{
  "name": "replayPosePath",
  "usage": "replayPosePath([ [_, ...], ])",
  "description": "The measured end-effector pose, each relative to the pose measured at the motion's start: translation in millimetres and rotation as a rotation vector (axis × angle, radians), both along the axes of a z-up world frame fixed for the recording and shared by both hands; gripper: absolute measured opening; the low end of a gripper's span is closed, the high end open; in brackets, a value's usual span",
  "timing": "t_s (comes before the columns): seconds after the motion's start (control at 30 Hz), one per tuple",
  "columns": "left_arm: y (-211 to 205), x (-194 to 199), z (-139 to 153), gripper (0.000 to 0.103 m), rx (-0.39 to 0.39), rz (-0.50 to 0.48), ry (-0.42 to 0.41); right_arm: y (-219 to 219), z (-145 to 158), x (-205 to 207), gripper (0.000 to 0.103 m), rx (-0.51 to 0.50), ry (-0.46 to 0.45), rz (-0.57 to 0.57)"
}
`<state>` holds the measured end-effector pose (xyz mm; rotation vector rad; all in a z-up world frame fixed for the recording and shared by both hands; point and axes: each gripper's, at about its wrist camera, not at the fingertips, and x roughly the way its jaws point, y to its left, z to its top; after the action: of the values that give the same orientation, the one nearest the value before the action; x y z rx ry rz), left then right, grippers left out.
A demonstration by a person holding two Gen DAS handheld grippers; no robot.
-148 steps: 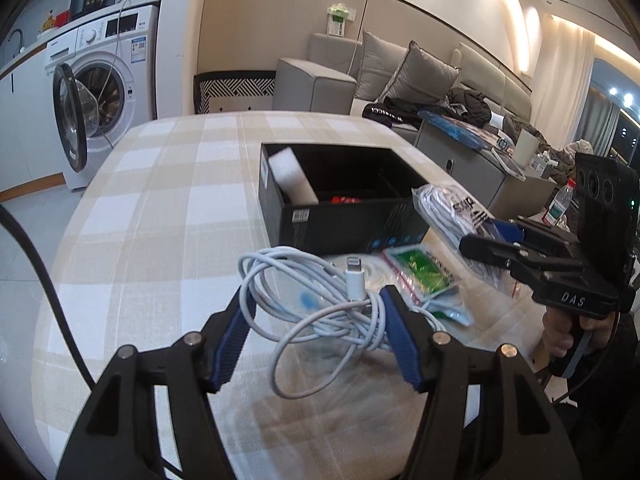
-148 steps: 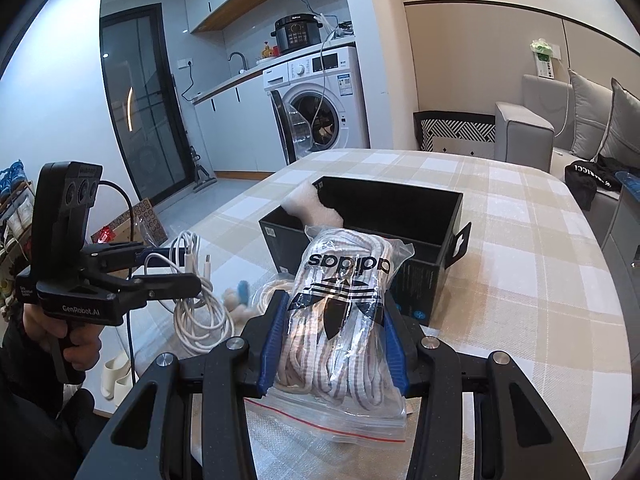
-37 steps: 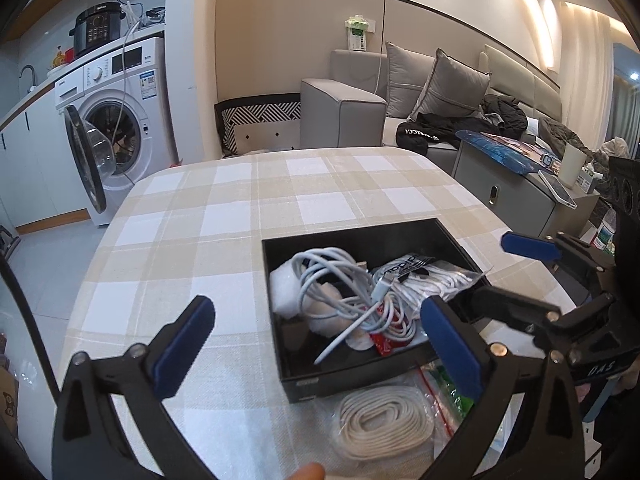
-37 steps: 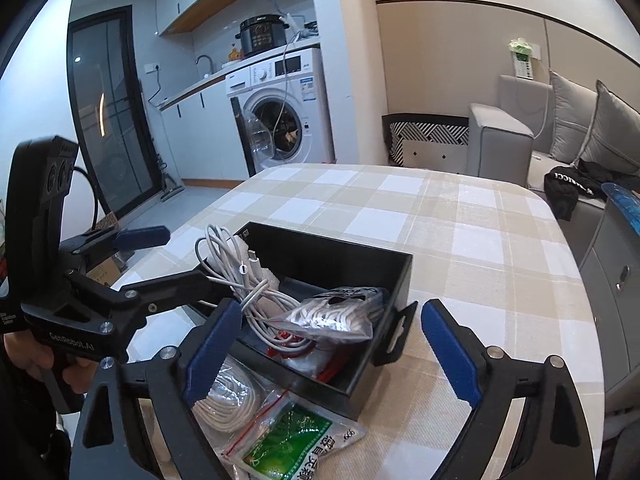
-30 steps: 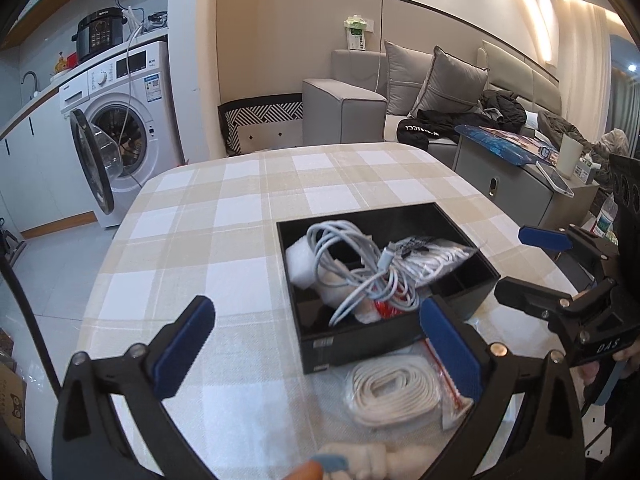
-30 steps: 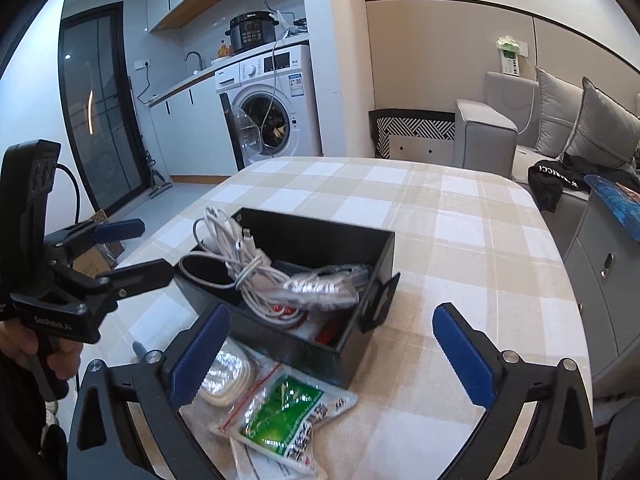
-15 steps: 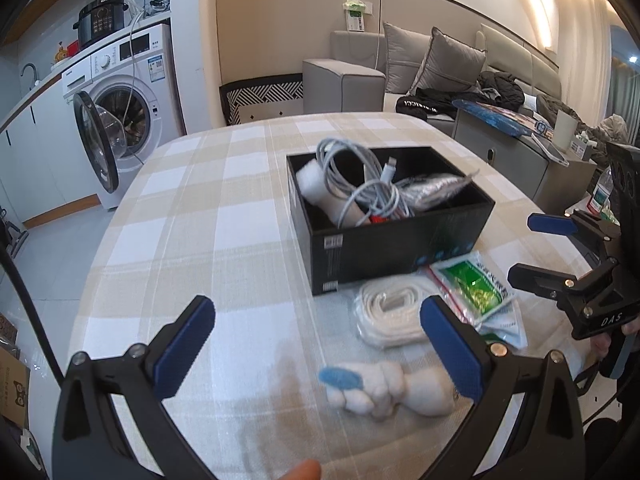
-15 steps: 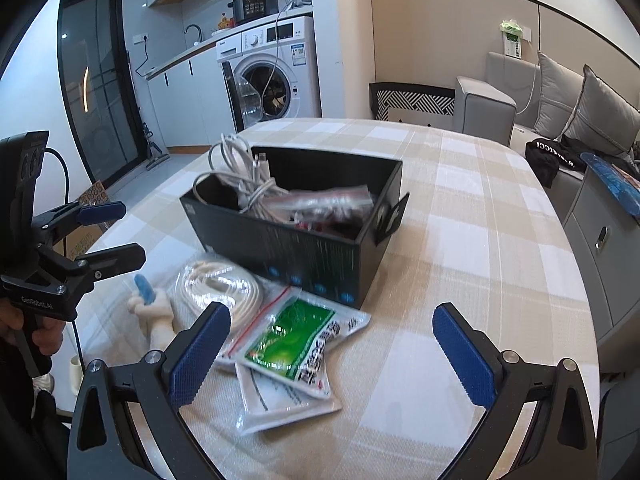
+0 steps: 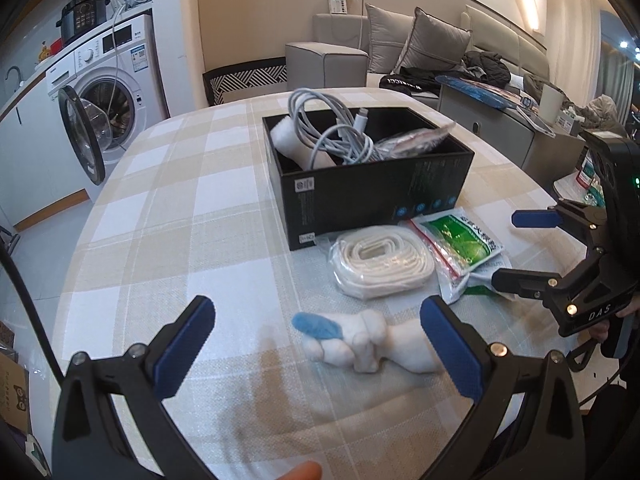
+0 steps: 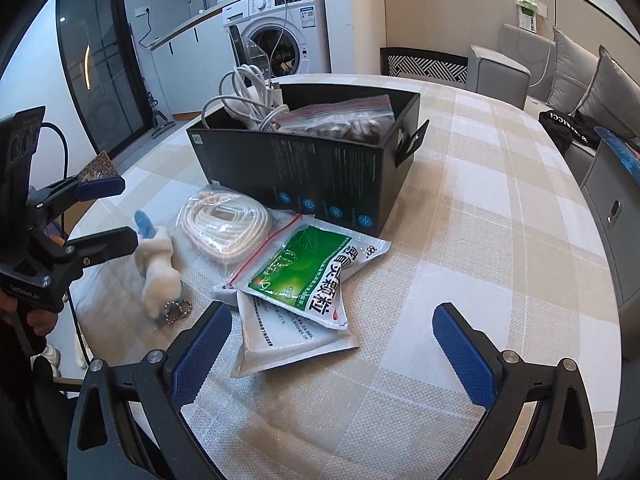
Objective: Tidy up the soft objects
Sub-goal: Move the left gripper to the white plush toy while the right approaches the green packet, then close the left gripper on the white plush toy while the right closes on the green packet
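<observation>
My left gripper [image 9: 316, 344] fills the bottom of the left wrist view, held low over the table and angled slightly down, blue-padded fingers [image 9: 184, 346] spread wide, gripping nothing. Between them, lower centre of frame, lies the white plush toy with a blue tip [image 9: 360, 340], flat on the beige-and-white checked tablecloth [image 9: 160, 240]; it touches neither pad.

My right gripper [image 10: 332, 356] sits along the bottom of the right wrist view, also wide and empty. Just ahead of its left finger lie the green-printed sachets in a clear zip bag [image 10: 304, 276], stacked and overlapping. From the left wrist view this gripper shows at the right edge, a hand [image 9: 624, 320] on its grip.

Centre of both views: the black rectangular cardboard box [image 9: 372, 188], open-topped, holding a coiled white charging cable [image 9: 332, 128] that rises above the rim, and a clear zip bag of cord [image 10: 344, 120]. Against the box's near wall lies the bagged coil of white rope [image 9: 380, 264], touching the sachets.

Room: bare cloth left of the box in the left wrist view and right of the box in the right wrist view, up to the curved table edge [image 10: 580, 200]. A small metal bead chain [image 10: 174, 310] lies at the plush toy's near end.
</observation>
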<state>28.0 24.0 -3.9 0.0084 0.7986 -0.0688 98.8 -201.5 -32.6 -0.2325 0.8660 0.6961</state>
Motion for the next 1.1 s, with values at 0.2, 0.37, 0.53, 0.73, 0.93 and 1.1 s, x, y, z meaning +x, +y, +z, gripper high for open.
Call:
replayPosePath([
  [0.2, -6.0, 2.4, -9.7, 0.103, 0.015, -0.021, 0.045, 6.8, -2.8, -0.2, 0.103, -0.004, 0.005, 0.016],
  [0.37, -10.4, 3.0, -16.0, 0.103, 0.012, -0.052, 0.069, 14.2, -5.6, -1.7, 0.102, -0.021, 0.004, 0.044],
  [0.53, -15.1, 3.1, -18.4, 0.103, -0.019, -0.098, 0.091, 15.0, -6.3, -2.3, 0.102, -0.025, -0.004, 0.054],
  [0.73, -24.8, 3.4, -19.3, 0.103, -0.03, -0.145, 0.106, 14.2, -5.8, -4.6, 0.102, -0.023, -0.008, 0.063],
  [0.93, -28.6, 10.6, -29.9, 0.103, 0.008, -0.134, 0.14, 15.4, -7.8, -6.1, 0.102, -0.03, -0.009, 0.07],
  [1.1, -27.2, 15.5, -36.4, 0.103, 0.005, -0.127, 0.164, 16.6, -12.7, -3.5, 0.095, -0.037, 0.003, 0.071],
])
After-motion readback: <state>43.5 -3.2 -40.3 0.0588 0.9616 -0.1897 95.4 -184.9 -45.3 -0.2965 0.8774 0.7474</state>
